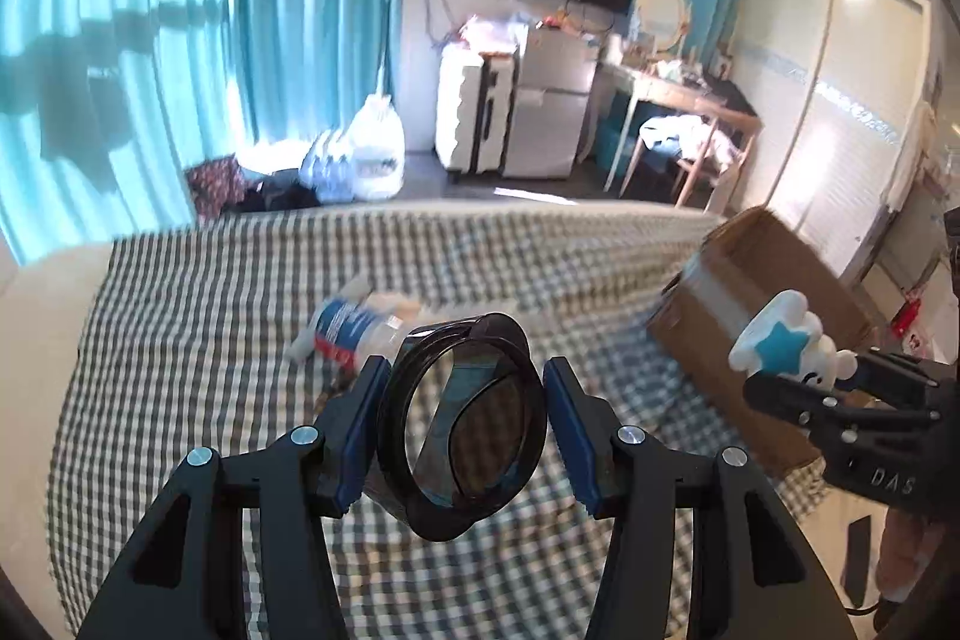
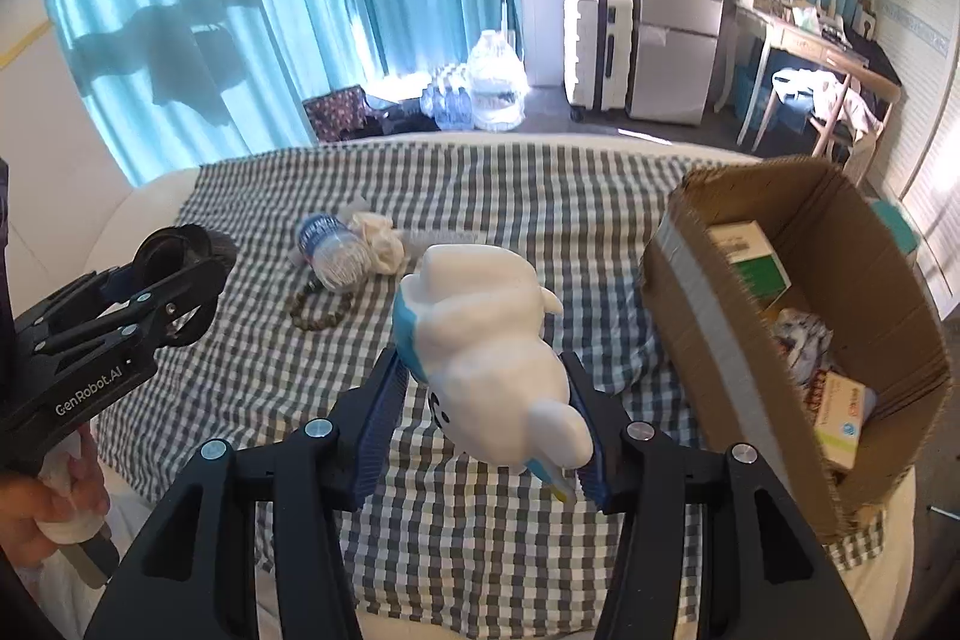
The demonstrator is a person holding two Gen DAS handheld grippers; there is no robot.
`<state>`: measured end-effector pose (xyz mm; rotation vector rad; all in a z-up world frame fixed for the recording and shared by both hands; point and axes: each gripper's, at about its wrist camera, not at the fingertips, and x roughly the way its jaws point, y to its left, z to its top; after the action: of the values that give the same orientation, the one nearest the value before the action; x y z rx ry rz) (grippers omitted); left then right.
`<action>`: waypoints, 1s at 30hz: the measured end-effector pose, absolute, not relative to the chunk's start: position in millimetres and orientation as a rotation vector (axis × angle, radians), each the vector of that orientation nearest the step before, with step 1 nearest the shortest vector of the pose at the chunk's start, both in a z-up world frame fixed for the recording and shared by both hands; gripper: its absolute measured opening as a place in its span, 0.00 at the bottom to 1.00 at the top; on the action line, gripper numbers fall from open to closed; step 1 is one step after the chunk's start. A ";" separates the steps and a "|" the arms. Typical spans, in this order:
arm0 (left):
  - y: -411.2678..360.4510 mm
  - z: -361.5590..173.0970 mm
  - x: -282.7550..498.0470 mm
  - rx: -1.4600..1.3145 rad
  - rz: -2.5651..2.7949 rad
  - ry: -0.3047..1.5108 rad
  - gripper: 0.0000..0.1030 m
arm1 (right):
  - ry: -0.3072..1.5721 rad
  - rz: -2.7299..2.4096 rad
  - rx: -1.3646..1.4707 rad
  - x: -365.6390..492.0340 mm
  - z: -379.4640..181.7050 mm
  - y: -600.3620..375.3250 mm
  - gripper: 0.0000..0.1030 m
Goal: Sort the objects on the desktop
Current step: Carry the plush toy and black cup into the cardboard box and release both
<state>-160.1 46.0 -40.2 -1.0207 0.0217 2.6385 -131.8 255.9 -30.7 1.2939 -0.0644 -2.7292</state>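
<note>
My left gripper [image 1: 462,382] is shut on a black round case with a dark glass face [image 1: 465,430], its blue pads pressing both sides, held up over the checked bed cover [image 1: 210,340]. My right gripper [image 2: 480,382] is shut on a white toy figure with blue trim [image 2: 492,340], also lifted off the cover. In the left wrist view the toy [image 1: 780,340] shows a blue star, with the right gripper [image 1: 804,376] at the right edge. The right wrist view has the left gripper [image 2: 171,262] and its case [image 2: 174,244] at the left.
An open cardboard box [image 2: 852,232] with several small packages stands on the bed at the right. A plastic water bottle [image 2: 333,250], a crumpled tissue [image 2: 381,235] and a bead bracelet [image 2: 321,313] lie mid-bed. A hand [image 2: 36,496] grips the left handle.
</note>
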 end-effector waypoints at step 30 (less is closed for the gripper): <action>374.0 -45.5 -199.6 -1.007 2.226 0.251 0.52 | -0.396 -2.939 1.545 -137.6 -26.1 519.6 0.50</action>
<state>-199.6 374.0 -45.5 -1.0069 0.2505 2.2261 -137.6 519.6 -26.1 1.5449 -0.3962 -2.9388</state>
